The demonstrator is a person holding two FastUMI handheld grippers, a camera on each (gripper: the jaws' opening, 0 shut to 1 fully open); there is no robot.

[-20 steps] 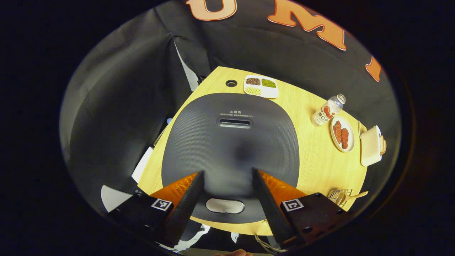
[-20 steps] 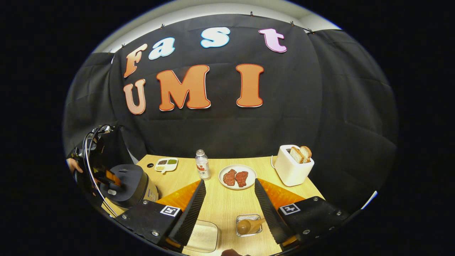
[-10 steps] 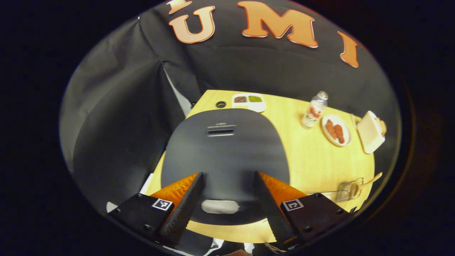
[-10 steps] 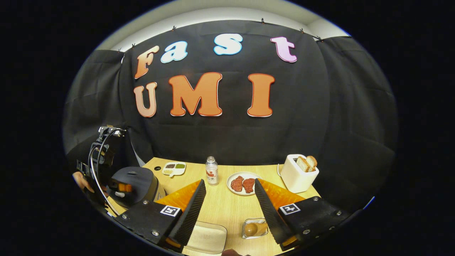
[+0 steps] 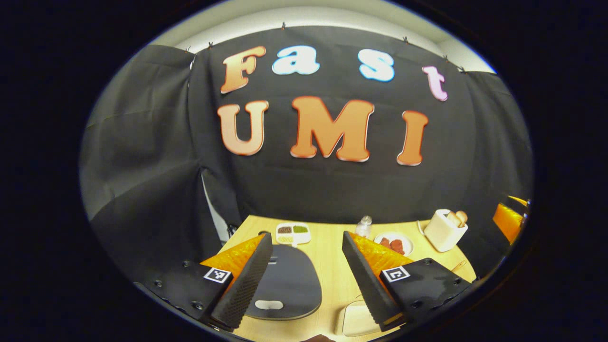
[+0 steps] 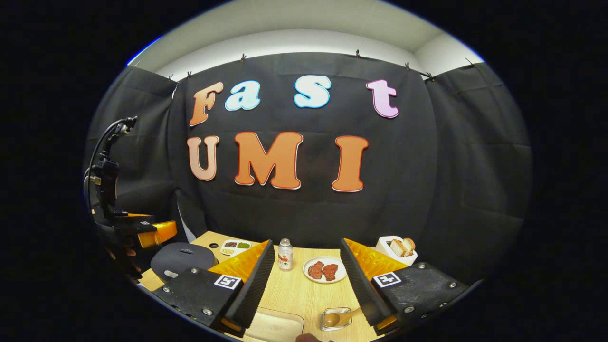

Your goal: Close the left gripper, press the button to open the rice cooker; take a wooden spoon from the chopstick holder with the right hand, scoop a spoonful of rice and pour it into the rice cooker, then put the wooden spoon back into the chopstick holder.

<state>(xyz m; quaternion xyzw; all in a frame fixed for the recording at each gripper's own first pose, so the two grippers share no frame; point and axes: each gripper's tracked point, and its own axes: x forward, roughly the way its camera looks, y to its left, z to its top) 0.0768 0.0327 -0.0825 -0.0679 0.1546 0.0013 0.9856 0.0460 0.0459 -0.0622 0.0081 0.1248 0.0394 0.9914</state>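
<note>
**Lid shut, button not yet pressed**

Left gripper view: the left gripper [image 5: 304,266] has its fingers wide apart and holds nothing. The rice cooker [image 5: 285,280] sits on the table [image 5: 332,266] below, lid down, with its pale button [image 5: 269,304] at the near edge. To press well, I think the fingers should first come together, then descend straight on the button.

Right gripper view: the right gripper [image 6: 304,280] is also spread and empty. The wooden spoon [image 6: 335,318] lies in the chopstick holder [image 6: 336,319] near its right finger, and the rice container [image 6: 275,325] is just left of it.
</note>
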